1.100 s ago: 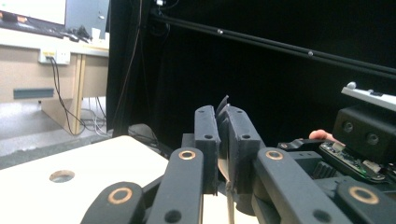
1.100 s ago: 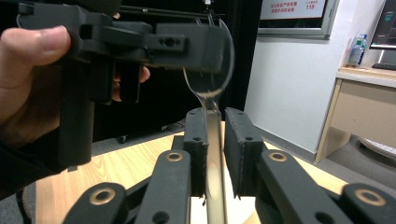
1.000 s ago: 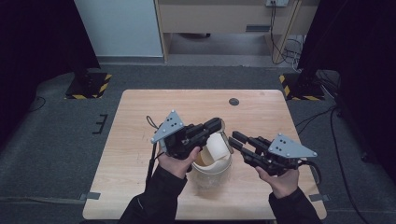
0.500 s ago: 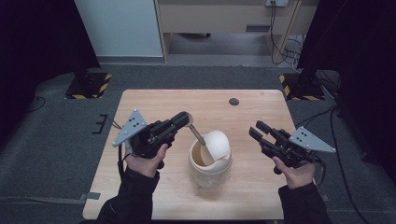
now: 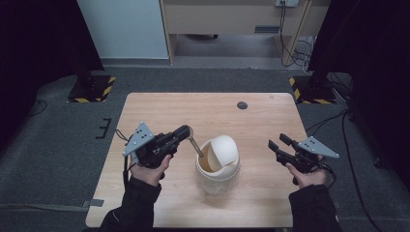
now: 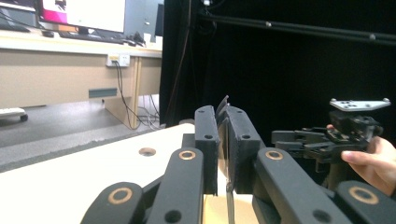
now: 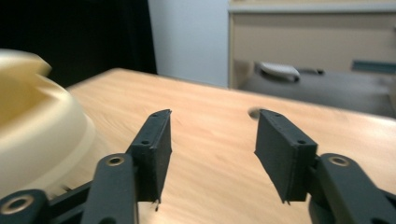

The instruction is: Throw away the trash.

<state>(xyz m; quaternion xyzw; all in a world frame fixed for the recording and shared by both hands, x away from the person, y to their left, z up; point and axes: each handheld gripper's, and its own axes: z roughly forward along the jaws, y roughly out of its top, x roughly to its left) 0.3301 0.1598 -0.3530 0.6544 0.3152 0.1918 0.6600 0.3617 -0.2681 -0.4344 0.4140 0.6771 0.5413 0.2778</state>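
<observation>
left hand-held gripper [image 5: 186,131]: clamped on thin stick [image 5: 196,145], left of bin [image 5: 217,164] | right hand-held gripper [image 5: 276,145]: jaws just opening, empty | risk: stick levers bin over

A bin [image 5: 217,162] is sitting on the table [image 5: 164,111], low and centre in the high view. The left gripper [image 5: 186,131] is lying just left of it, the right gripper [image 5: 279,144] well apart at lower right. A small disc [image 5: 242,105] is lying behind the bin, toward the table's upper edge.

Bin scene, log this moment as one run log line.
left gripper: shut on thin stick | right gripper: open, empty, jaws just opening | cream swing-lid bin: upright, mid-table
</observation>
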